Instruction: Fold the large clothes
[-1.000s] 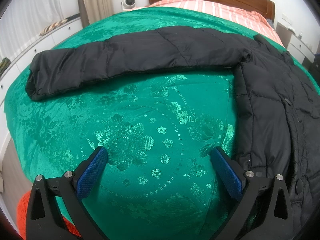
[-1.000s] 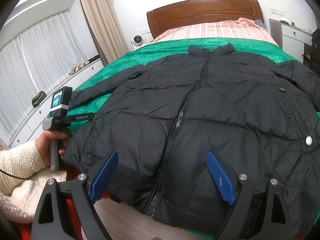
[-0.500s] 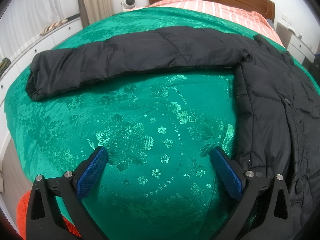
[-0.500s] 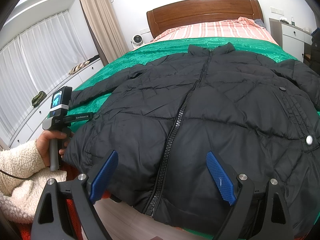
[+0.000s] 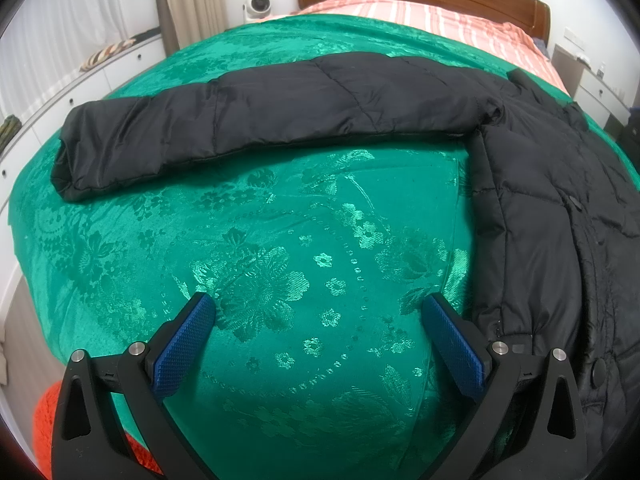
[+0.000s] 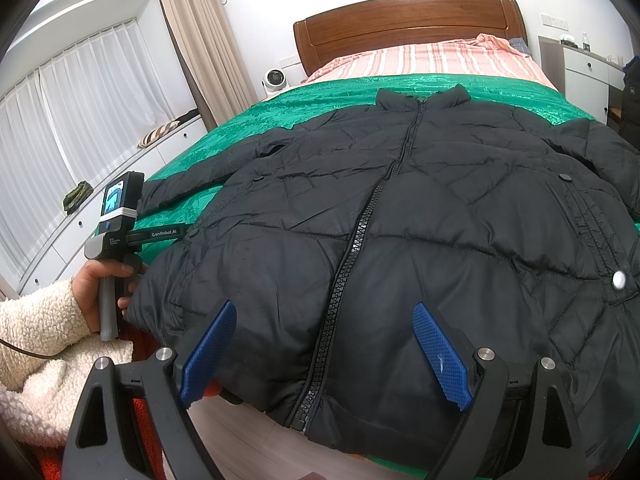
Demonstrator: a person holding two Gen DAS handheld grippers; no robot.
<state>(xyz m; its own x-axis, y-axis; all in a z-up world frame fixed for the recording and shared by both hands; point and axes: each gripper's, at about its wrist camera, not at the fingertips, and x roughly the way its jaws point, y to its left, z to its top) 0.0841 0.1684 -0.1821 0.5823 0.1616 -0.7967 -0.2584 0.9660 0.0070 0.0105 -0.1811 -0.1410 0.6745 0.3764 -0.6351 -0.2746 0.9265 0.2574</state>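
A black puffer jacket [image 6: 420,240] lies flat and zipped, front up, on the green bedspread [image 6: 320,100], its hem at the near edge of the bed. In the left wrist view its left sleeve [image 5: 260,116] stretches out sideways across the bedspread [image 5: 280,240], and the jacket's body [image 5: 560,208] fills the right side. My left gripper [image 5: 316,312] hovers open over bare green cloth, just left of the jacket's hem corner. My right gripper [image 6: 324,320] stands open above the hem, its fingers either side of the zipper [image 6: 360,236], nothing between them.
The bed has a wooden headboard [image 6: 404,28] and a striped pink sheet [image 6: 420,60] at the far end. White drawers [image 6: 100,208] run under the curtained window on the left. A small white fan [image 6: 274,80] stands beside the bed. A hand [image 6: 104,284] in a fleecy sleeve holds the left gripper's handle.
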